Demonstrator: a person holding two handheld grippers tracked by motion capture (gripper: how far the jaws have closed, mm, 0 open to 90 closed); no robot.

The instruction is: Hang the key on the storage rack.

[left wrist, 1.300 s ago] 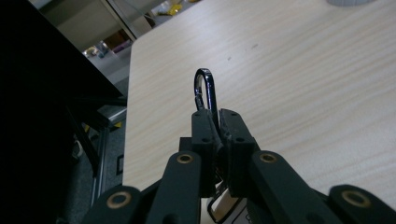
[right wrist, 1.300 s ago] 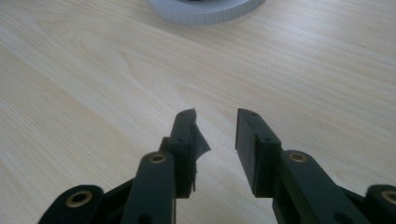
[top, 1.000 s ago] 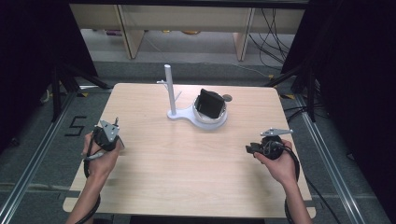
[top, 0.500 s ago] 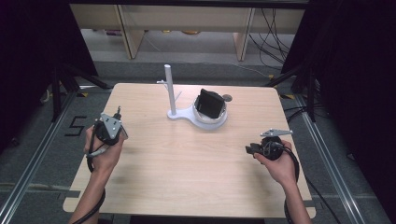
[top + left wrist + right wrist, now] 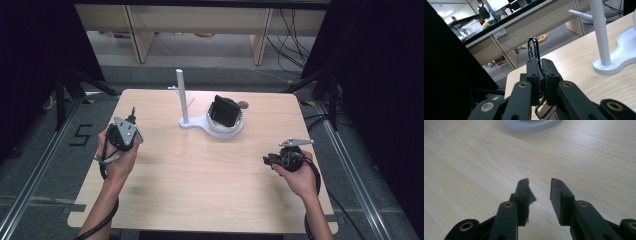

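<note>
Clip [image 5: 534,48], a thin black loop, sticks up from my left gripper [image 5: 540,68], whose jaws pinch it at the table's [image 5: 200,180] left side. Ahead stands a white stand [image 5: 212,125] with a smooth round post and a black block [image 5: 224,111]. My right gripper [image 5: 538,185] hangs open over bare pale wood.

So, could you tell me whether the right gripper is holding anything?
No, the right gripper has its jaws apart, with only bare table between them.
</note>
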